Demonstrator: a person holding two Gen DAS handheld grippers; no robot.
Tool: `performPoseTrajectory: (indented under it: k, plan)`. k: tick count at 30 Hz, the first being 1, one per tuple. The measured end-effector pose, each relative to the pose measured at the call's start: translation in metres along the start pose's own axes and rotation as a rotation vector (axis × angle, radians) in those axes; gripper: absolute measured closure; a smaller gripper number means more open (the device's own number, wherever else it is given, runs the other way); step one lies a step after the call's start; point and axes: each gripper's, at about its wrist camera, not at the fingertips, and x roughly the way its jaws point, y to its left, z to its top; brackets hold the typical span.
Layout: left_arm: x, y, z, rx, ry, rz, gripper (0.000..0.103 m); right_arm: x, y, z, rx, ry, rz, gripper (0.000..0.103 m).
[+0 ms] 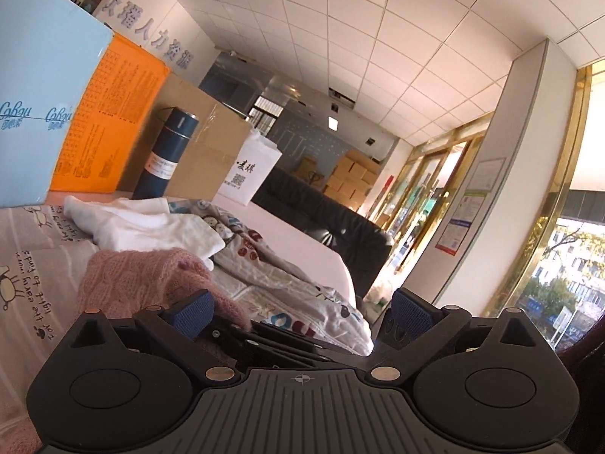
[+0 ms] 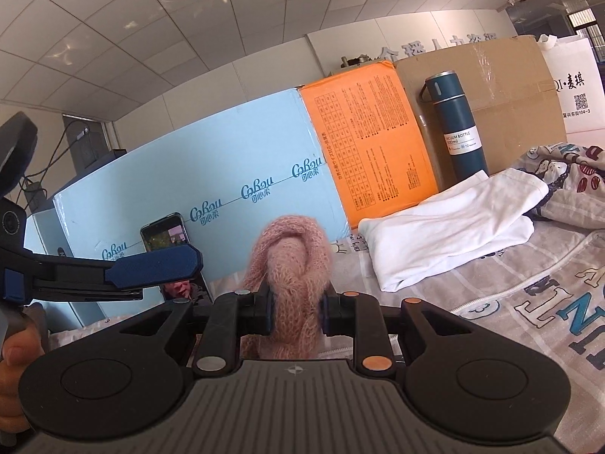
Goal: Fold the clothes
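"VACUUM BOTTLE" on flask (image 2: 462,128); "Cobou" on blue box (image 2: 211,174).

Beyond the right tongs (image 2: 296,312), left to right: smartphone (image 2: 166,232) leaning against a pale-blue carton (image 2: 211,174); orange printed box (image 2: 372,143); dark-blue vacuum bottle (image 2: 455,125), upright before a brown cardboard box (image 2: 503,87); white paper bag (image 2: 576,87). Far ahead of the left tongs (image 1: 300,312): black sofa (image 1: 329,212), stacked cartons (image 1: 351,178), gold-framed glass doors (image 1: 431,185).

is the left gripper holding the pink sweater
No, the left gripper is open, its jaws spread wide, with the pink sweater only beside one jaw.
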Motion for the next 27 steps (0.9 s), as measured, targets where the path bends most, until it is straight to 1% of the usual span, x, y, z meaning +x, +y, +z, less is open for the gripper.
performPoseTrajectory:
  k: [3,5,6,7,8,9,11,12,13,14,16,17,19,21,23,25,27]
  plan:
    - [-0.014,-0.012,-0.006,0.055,0.003,0.068,0.001,0.002,-0.001,0.000,-0.003,0.000,-0.024,0.080]
    - [-0.030,-0.020,-0.013,0.086,0.006,0.136,0.001,0.001,-0.002,0.000,-0.005,-0.009,-0.039,0.076]
    - [-0.039,-0.022,-0.017,0.094,0.006,0.188,0.001,0.001,-0.002,0.000,-0.006,-0.013,-0.045,0.074]
    - [-0.050,-0.025,-0.021,0.100,0.003,0.252,0.001,0.001,-0.002,0.000,-0.006,-0.017,-0.050,0.068]
    - [-0.061,-0.027,-0.024,0.098,-0.003,0.314,0.001,0.001,-0.002,0.000,-0.007,-0.018,-0.056,0.066]
    - [-0.073,-0.027,-0.026,0.085,-0.012,0.371,0.001,0.001,-0.002,0.000,-0.008,-0.018,-0.061,0.065]
    - [-0.101,-0.025,-0.033,0.039,-0.042,0.514,0.001,0.002,-0.002,-0.001,-0.012,-0.019,-0.086,0.054]
    - [-0.114,-0.024,-0.037,0.013,-0.057,0.586,0.001,0.002,-0.002,-0.001,-0.014,-0.019,-0.104,0.051]
    - [-0.128,-0.023,-0.040,-0.015,-0.071,0.658,0.001,0.002,-0.001,-0.001,-0.016,-0.023,-0.121,0.044]
    - [-0.142,-0.021,-0.046,-0.048,-0.088,0.720,0.001,0.001,-0.001,0.000,-0.019,-0.028,-0.135,0.035]
    - [-0.165,-0.014,-0.057,-0.130,-0.111,0.803,0.001,-0.001,0.001,0.001,-0.032,-0.045,-0.153,0.030]
    - [-0.175,-0.011,-0.064,-0.174,-0.119,0.838,0.001,-0.003,0.002,0.001,-0.038,-0.053,-0.160,0.025]
    - [-0.191,-0.008,-0.079,-0.250,-0.136,0.873,0.001,-0.007,0.005,0.005,-0.056,-0.068,-0.132,0.020]
    - [-0.204,-0.006,-0.094,-0.324,-0.157,0.892,0.001,-0.009,0.011,0.010,-0.113,-0.047,-0.049,0.018]
    - [-0.213,-0.005,-0.106,-0.389,-0.179,0.869,0.001,-0.008,0.015,0.013,-0.196,-0.003,0.035,0.011]
    - [-0.211,-0.005,-0.113,-0.415,-0.180,0.851,0.001,-0.003,0.019,0.013,-0.292,0.070,0.107,0.009]
    - [-0.204,-0.003,-0.118,-0.427,-0.166,0.829,0.001,0.002,0.022,0.010,-0.351,0.110,0.128,0.009]
